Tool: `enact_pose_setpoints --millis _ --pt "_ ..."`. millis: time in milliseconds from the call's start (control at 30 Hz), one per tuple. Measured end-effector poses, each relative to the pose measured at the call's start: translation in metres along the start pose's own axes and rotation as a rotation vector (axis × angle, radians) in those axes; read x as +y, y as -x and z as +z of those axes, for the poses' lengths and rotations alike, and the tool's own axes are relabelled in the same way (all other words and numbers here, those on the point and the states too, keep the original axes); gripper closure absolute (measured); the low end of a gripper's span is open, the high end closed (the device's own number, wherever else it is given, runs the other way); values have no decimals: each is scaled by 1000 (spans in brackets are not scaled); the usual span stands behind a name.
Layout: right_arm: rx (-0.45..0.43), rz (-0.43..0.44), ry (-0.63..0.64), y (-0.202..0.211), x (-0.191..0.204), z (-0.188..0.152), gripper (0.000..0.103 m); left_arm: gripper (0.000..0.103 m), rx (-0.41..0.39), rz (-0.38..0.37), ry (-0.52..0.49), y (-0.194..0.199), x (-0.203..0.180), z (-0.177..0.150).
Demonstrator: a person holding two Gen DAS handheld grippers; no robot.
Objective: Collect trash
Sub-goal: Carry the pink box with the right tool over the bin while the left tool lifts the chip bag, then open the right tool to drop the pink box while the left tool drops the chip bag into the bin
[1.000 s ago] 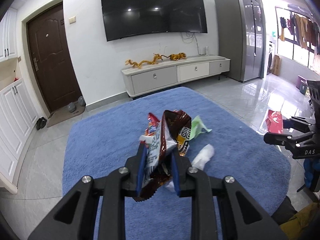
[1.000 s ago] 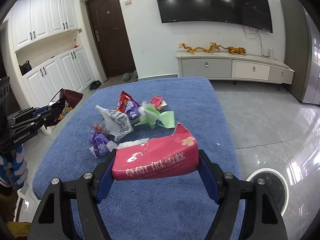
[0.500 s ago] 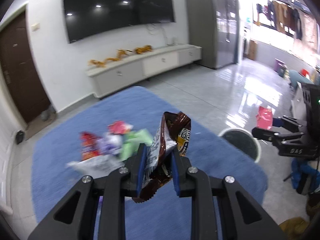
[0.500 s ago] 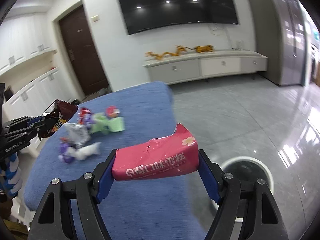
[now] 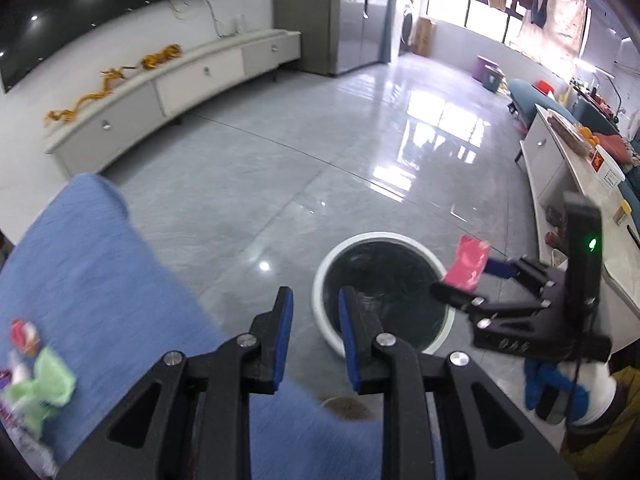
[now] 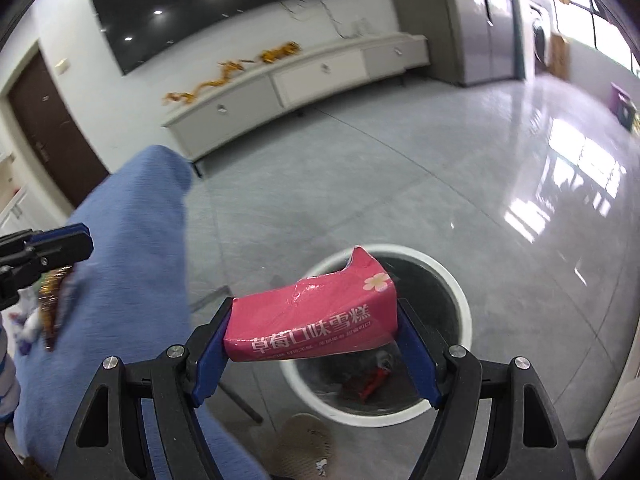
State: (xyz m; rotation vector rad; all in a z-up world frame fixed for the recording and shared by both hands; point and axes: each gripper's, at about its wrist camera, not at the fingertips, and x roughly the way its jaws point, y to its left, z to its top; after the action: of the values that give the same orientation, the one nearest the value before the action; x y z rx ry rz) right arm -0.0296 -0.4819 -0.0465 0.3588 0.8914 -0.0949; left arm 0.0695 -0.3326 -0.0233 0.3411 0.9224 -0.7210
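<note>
Grey floor [image 5: 280, 160]; bin [image 6: 464, 308]; blue tablecloth [image 5: 100, 280]; right gripper [image 6: 314, 324] clamps pink wrapper [image 6: 304, 306]; left gripper [image 5: 315, 306] narrow, empty.

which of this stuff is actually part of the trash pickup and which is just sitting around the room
Part of the job:
- pink wrapper, held in the right gripper
- white-rimmed bin on the floor
- green wrapper and the other scraps beside it on the blue table

Just lying about:
- golden dragon ornaments
- TV cabinet
- grey fridge
- purple box
</note>
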Motion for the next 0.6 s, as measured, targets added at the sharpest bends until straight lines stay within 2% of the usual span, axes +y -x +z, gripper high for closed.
enact_pose_setpoints --millis 167,267,367,467,500,567,600 --pt "49 6 -54 -34 -27 3 28 80 25 -28 5 -36 -11 17" --pt "65 7 -70 -44 -29 3 28 80 37 -55 32 -44 -10 17" --pt "73 9 -83 -51 -34 3 28 80 17 -45 51 -38 -7 17" --pt "80 10 -95 -57 -37 2 28 78 -30 -44 61 -11 0 6" --pt "80 12 -96 -58 -37 2 28 76 -50 -38 54 1 3 2" --pt "78 15 -94 -58 -37 2 28 57 -88 -31 67 26 13 -8" --pt "77 17 -94 -59 -37 1 28 55 -102 -26 87 39 22 -15"
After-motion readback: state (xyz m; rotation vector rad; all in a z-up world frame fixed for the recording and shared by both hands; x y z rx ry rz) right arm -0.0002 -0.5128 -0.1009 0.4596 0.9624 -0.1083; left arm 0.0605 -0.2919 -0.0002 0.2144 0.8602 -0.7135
